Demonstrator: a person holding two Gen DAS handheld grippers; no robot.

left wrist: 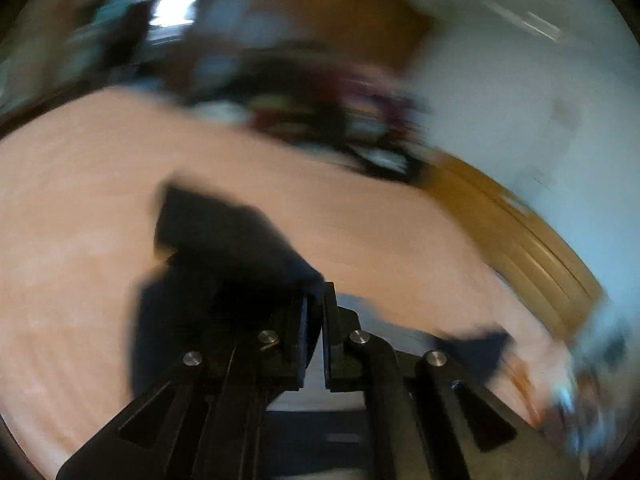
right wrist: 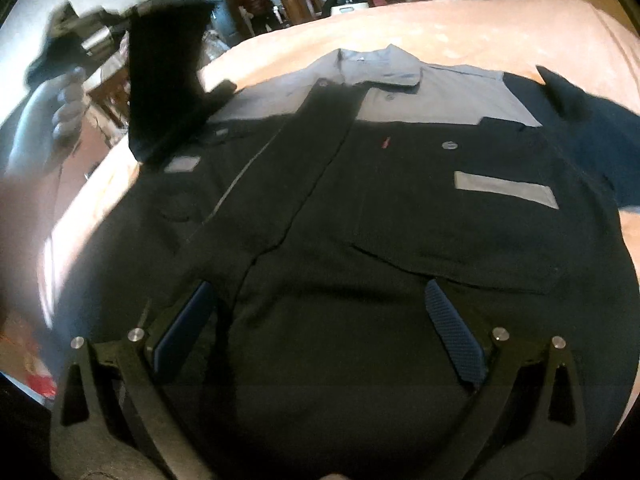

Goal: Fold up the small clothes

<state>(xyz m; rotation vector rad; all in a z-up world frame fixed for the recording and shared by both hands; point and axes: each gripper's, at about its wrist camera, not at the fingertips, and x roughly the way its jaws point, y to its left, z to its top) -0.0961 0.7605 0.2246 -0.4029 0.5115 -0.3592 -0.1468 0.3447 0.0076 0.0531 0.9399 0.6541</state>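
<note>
We find the shirt (right wrist: 360, 184) spread face up on the peach bedcover (right wrist: 460, 28), its grey collar toward twelve o'clock in the right wrist view and its hem running under our right gripper (right wrist: 320, 332), so the long axis runs from six to twelve along the button placket. Our right gripper hangs over the lower front with its jaws spread wide and nothing between them. Our left gripper (left wrist: 316, 320) is clenched on a dark fold of the cloth, which we judge to be the sleeve (right wrist: 164, 80) seen lifted at ten o'clock in the right view, beside a gloved hand (right wrist: 60, 108); the left view is badly blurred, so we cannot say exactly which part of the sleeve is pinched. The other sleeve (right wrist: 592, 136) lies flat toward two o'clock. We judge the fabric light, soft and limp: it will sag and drape from any single hold, and it should not slip much in the textured pads (right wrist: 456, 340). The best holds look to be seams and cuffs, shoulder and hem corners, where the doubled cloth gives the jaws something firmer to grip
</note>
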